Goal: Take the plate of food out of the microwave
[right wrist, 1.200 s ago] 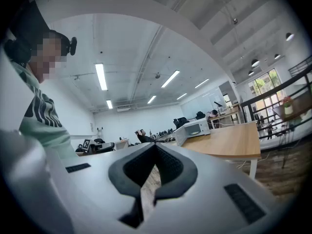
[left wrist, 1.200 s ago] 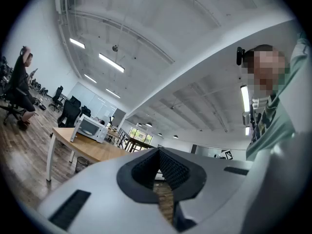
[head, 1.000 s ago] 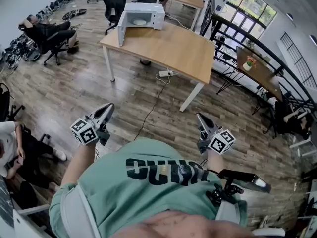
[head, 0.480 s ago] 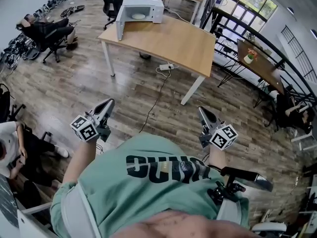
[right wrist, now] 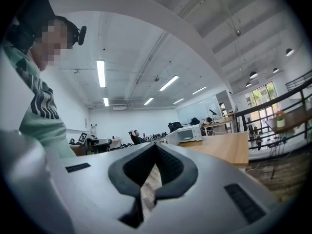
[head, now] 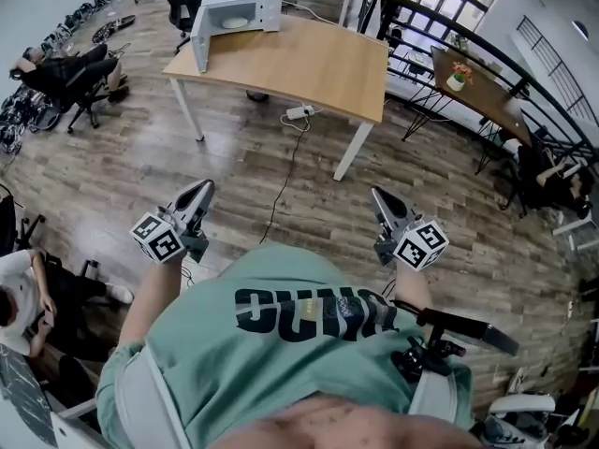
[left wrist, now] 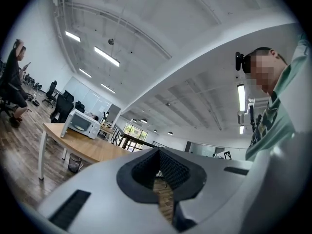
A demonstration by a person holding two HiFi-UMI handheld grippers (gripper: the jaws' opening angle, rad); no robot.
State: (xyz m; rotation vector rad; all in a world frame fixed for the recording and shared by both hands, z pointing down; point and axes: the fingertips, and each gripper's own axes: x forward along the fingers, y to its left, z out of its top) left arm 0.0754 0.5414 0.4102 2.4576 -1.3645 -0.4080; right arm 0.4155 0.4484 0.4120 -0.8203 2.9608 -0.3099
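The white microwave (head: 239,12) stands on the far left corner of a wooden table (head: 309,68), well ahead of me across the floor. Its door (head: 199,50) hangs open to the left, and a pale plate (head: 234,22) shows inside. My left gripper (head: 199,195) and right gripper (head: 379,199) are held out at waist height, far short of the table, both shut and empty. The left gripper view has the microwave (left wrist: 80,122) small beyond its shut gripper (left wrist: 158,151). The right gripper view shows the microwave (right wrist: 185,134) past its shut gripper (right wrist: 155,145).
A power strip (head: 299,112) and a cable (head: 285,181) lie on the wood floor under the table. People sit in office chairs at the left (head: 56,68). A black railing (head: 440,54) and a second table with a plant (head: 456,80) are at the right.
The table and microwave have slid up and left in the head view. Both grippers sit slightly higher in it, still shut and empty.
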